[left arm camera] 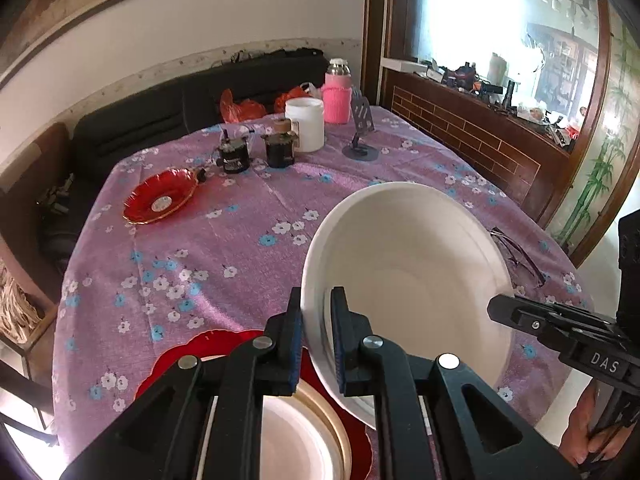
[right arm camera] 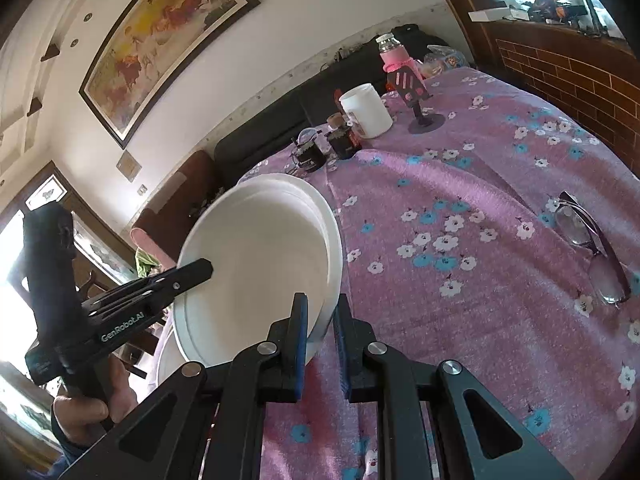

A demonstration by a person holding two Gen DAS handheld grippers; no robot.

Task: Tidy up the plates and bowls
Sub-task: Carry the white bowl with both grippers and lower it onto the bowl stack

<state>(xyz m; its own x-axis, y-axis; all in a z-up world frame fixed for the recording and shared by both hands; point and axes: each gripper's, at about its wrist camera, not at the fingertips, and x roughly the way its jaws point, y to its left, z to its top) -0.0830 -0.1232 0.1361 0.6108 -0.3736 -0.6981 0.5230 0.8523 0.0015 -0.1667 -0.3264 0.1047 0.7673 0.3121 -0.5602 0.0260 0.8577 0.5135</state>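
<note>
A white bowl (left arm camera: 412, 264) hangs tilted above the purple flowered tablecloth (left arm camera: 224, 240), carried by both grippers. My left gripper (left arm camera: 318, 300) is shut on its near rim. My right gripper (left arm camera: 496, 312) clamps the opposite rim at the right. In the right wrist view the same bowl (right arm camera: 256, 256) sits between the pads of my right gripper (right arm camera: 322, 304), and my left gripper (right arm camera: 200, 270) bites its far edge. Below the bowl lies a red scalloped plate (left arm camera: 168, 364) with a gold-rimmed white plate (left arm camera: 300, 436) on it. A second red plate (left arm camera: 160, 196) lies far left.
At the table's back stand a white jar (left arm camera: 305, 124), a pink-sleeved bottle (left arm camera: 337, 92), two dark jars (left arm camera: 256, 152) and a phone stand (left arm camera: 362, 128). Folded glasses (right arm camera: 592, 248) lie near the right edge. A dark sofa (left arm camera: 160, 112) runs behind the table.
</note>
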